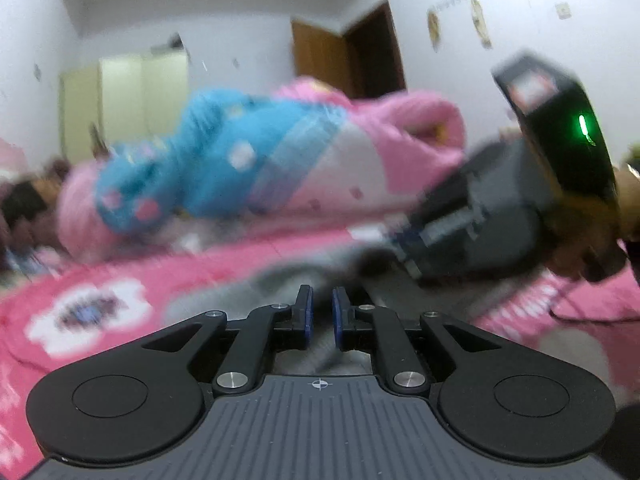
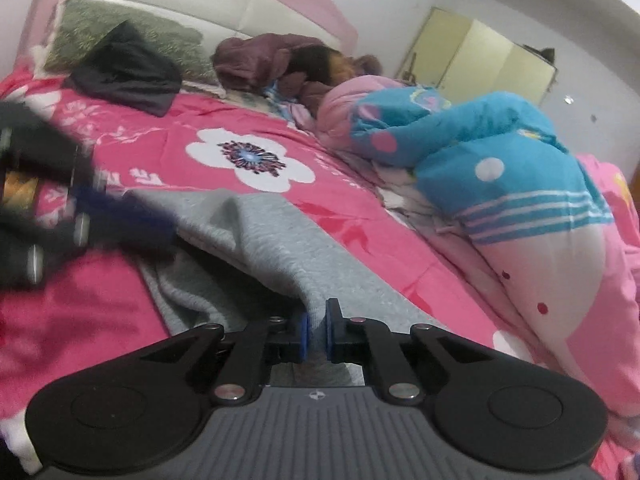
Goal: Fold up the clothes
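A grey knit garment lies rumpled on the pink flowered bedsheet. My right gripper is shut on a raised fold of it, and the cloth shows between the blue pads. Blurred at the left edge, my left gripper has its blue tips at the garment's far corner. In the left wrist view the left gripper has its jaws nearly together, with grey cloth between and under them. The right gripper reaches in from the right, held by a hand.
A rolled blue and pink quilt fills the bed's right side. A black garment, a maroon heap of clothes and a green pillow lie near the headboard. A pale wardrobe and a brown door stand behind.
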